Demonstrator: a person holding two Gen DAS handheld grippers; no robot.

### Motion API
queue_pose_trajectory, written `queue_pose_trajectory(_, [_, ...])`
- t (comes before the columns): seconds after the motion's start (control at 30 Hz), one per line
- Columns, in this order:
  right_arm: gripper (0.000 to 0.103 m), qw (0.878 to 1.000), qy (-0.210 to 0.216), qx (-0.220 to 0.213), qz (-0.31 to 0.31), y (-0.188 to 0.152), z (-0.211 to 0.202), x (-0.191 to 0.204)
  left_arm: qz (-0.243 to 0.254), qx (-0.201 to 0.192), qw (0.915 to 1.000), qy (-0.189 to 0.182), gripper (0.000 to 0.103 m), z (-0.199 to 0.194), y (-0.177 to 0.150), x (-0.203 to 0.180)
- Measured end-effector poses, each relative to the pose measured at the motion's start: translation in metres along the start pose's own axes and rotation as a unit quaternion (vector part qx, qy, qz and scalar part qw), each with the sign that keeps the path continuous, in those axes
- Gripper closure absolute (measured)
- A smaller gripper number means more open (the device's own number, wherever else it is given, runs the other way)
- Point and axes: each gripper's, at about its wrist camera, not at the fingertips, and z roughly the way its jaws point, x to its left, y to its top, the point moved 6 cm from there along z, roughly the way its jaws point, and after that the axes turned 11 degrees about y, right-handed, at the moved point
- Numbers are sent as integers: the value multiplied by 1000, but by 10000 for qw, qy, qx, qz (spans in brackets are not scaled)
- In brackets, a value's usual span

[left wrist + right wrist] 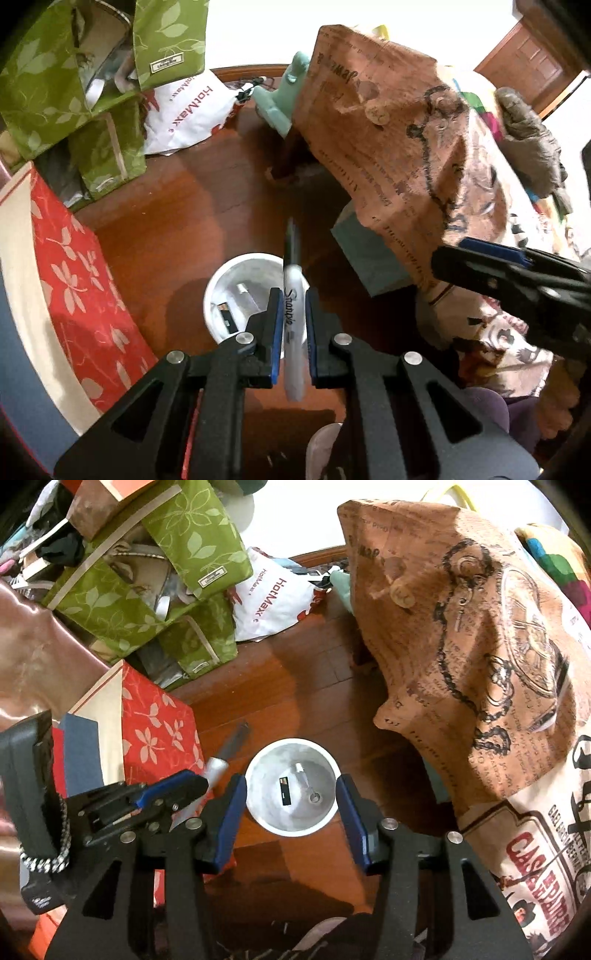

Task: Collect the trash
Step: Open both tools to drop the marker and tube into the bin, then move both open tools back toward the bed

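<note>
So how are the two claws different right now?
The left claw is shut on a Sharpie marker; the right claw is open and holds nothing. The left claw's marker pokes past the white cup's rim; the right claw frames that cup. Both are black with blue pads, pointing down.

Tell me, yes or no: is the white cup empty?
No. The right wrist view looks straight into the white cup and shows a small black item and a silvery piece lying on its bottom.
</note>
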Motion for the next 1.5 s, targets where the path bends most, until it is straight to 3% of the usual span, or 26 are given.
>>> queue_pose_trajectory(0.07, [56,10000,0,-27,-5,-1,-5,-2,-66,43,9999,78,80,2,2,2])
queue_pose_trajectory(0.13, [56,10000,-14,-46,-47,-3,-9,-2,-170,65,9998,42,76,2,2,5])
queue_pose_trajectory(0.37, [56,9997,-73,-212,-136,-10,-30,-3,102,-107,9998,141,76,-24,-2,-3])
queue_pose_trajectory(0.83, [56,9939,-152,-1070,-234,-22,-120,-7,607,-1091,9921,104,76,-130,10,-54])
queue_pose_trajectory(1.0, [56,9883,-254,-1485,-234,-31,-162,-15,846,-1469,9855,115,69,-165,14,-84])
queue_pose_trajectory(1.17, [56,9801,-430,-1922,-264,-40,-206,-26,1185,-1819,9761,119,55,-195,13,-123])
queue_pose_trajectory(1.5, [56,9647,-930,-2458,-132,-65,-275,-72,1984,-2171,9557,-151,52,-225,10,-217])
